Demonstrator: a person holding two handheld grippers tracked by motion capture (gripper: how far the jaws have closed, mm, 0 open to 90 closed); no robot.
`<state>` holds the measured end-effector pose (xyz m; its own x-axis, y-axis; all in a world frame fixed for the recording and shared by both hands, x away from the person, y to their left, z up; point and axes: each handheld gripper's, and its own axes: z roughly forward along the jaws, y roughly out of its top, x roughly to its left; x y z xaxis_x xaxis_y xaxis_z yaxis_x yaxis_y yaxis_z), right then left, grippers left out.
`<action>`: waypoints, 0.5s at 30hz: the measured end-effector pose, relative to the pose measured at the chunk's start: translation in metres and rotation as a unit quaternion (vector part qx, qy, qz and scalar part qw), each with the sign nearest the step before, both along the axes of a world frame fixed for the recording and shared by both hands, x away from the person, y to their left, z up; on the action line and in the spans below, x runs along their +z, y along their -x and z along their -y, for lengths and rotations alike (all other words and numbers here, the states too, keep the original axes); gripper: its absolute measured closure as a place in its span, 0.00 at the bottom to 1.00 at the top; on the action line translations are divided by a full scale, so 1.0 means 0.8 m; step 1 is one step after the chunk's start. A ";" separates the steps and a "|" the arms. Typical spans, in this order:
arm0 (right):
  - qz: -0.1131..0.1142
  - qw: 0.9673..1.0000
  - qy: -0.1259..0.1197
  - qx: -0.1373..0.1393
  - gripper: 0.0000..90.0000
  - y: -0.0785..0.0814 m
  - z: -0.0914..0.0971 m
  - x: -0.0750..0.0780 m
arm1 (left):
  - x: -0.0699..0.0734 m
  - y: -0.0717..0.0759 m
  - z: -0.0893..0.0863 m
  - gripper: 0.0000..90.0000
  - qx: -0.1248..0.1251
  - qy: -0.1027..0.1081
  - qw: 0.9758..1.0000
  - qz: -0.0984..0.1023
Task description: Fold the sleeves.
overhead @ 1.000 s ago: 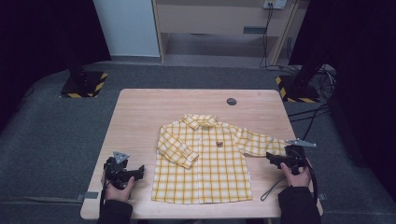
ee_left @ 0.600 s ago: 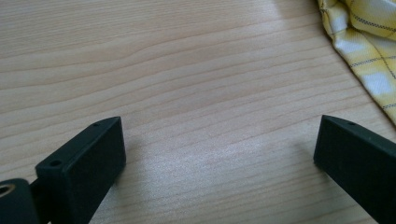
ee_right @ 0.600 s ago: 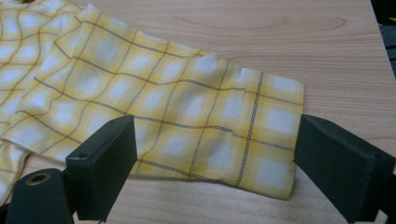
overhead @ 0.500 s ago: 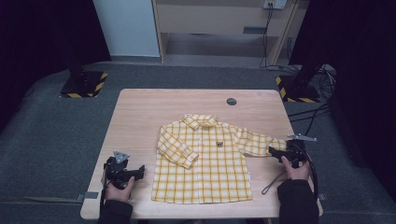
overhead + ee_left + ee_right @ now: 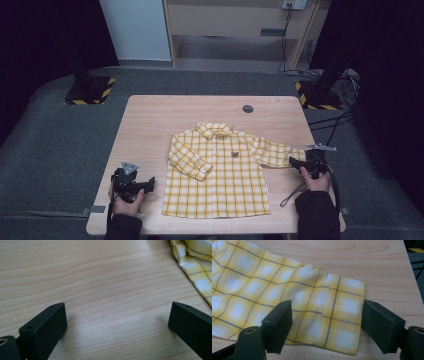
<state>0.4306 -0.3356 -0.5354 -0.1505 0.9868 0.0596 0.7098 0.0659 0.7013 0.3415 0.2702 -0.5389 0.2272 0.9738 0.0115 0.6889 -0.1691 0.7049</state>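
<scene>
A small yellow plaid shirt [image 5: 220,175] lies flat, front up, on the wooden table [image 5: 150,125]. Its right sleeve stretches out to the right. My right gripper [image 5: 296,162] sits at the end of that sleeve and points left. In the right gripper view the jaws [image 5: 327,312] straddle the cuff [image 5: 342,305], one on the fabric and one just off the cuff's edge. They have just been closing with the cuff between them, and they do not pinch it. My left gripper [image 5: 150,182] rests near the front left, open over bare wood [image 5: 117,325], with the shirt's hem [image 5: 197,267] off to its right.
A small dark disc [image 5: 248,108] lies near the table's far edge. A cable [image 5: 292,195] trails from the right gripper across the front right corner. Two stands with black-and-yellow bases [image 5: 89,92] [image 5: 320,97] flank the table on the grey floor.
The right gripper has slid a little away from the person, up to the sleeve cuff. The left gripper and the shirt have stayed put.
</scene>
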 end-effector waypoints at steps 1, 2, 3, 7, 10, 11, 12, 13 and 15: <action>0.000 1.000 0.000 0.000 0.33 0.000 0.000 0.000 | 0.000 0.000 0.000 0.01 0.000 0.000 1.000 0.000; 0.001 1.000 0.008 0.001 0.33 0.000 -0.001 0.000 | 0.000 0.000 0.000 0.01 0.000 0.000 1.000 0.000; 0.003 1.000 0.017 0.002 0.34 0.000 -0.003 -0.001 | 0.000 0.000 0.000 0.01 0.000 0.000 1.000 0.000; 0.007 1.000 0.019 0.002 0.39 0.002 -0.007 -0.001 | 0.000 0.000 0.000 0.01 0.000 0.000 1.000 0.000; 0.011 1.000 0.018 0.005 0.46 0.003 -0.009 -0.001 | 0.000 0.000 0.000 0.01 0.000 0.000 1.000 0.000; 0.011 1.000 0.018 0.007 0.48 0.003 -0.009 0.000 | 0.000 0.000 0.000 0.01 0.000 0.000 1.000 0.000; 0.011 1.000 0.017 0.007 0.50 0.003 -0.010 0.000 | 0.000 0.000 0.000 0.01 0.000 0.000 1.000 0.000; 0.011 1.000 0.016 0.009 0.52 0.004 -0.011 0.000 | 0.000 0.000 0.000 0.01 0.000 0.000 1.000 0.000; 0.011 1.000 0.013 0.009 0.57 0.004 -0.011 0.001 | 0.000 0.000 0.000 0.01 0.000 0.000 1.000 0.000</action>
